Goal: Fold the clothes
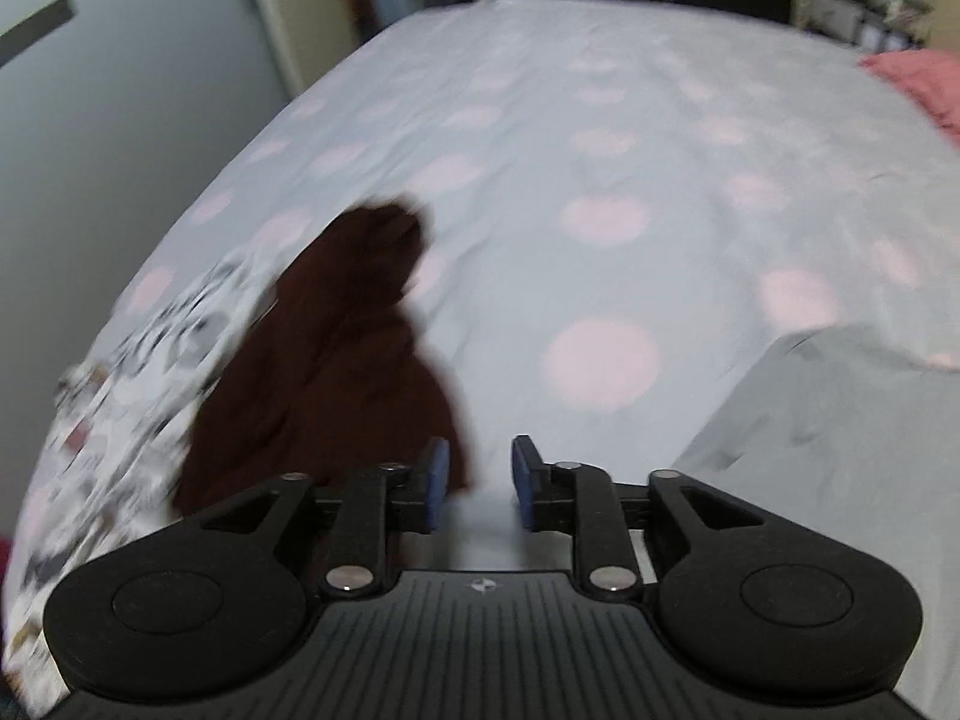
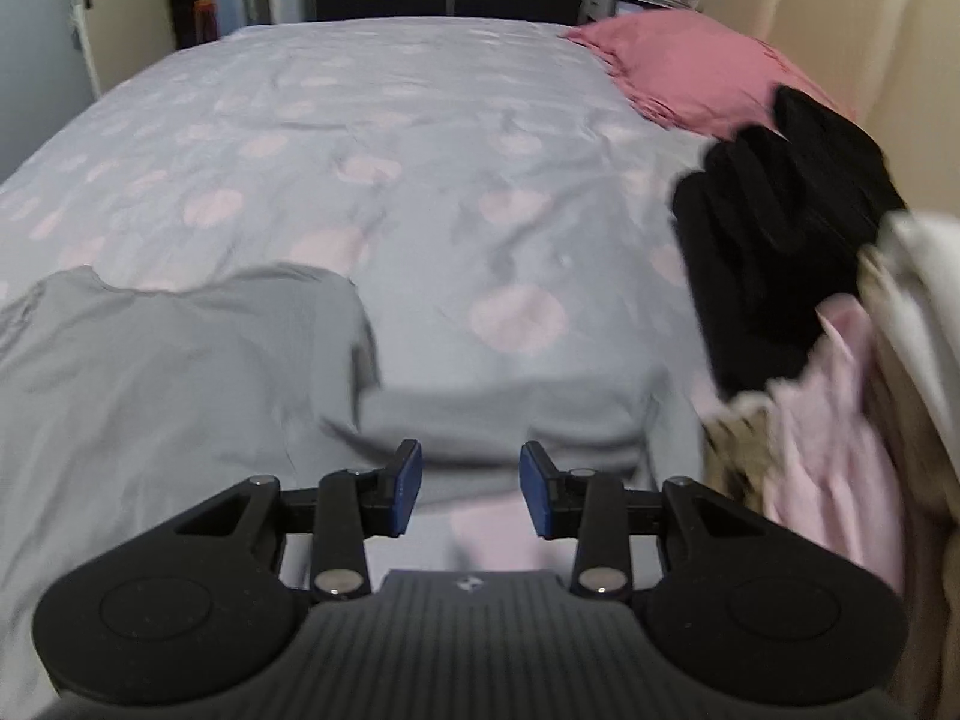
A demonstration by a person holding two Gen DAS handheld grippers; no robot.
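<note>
Both wrist views look low and forward across the bed (image 1: 600,120) (image 2: 360,120) from its near edge, sharing the grey garment (image 1: 840,420) (image 2: 150,372).

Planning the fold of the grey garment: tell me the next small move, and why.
Probably lower the right gripper onto the grey garment edge just ahead and close. Both grippers, the left gripper included, are open and hold nothing, and the grey fabric lies flat on the bed.

Matt grey cloth shirt (image 2: 180,372) on smooth cotton-like duvet (image 2: 372,138)
</note>
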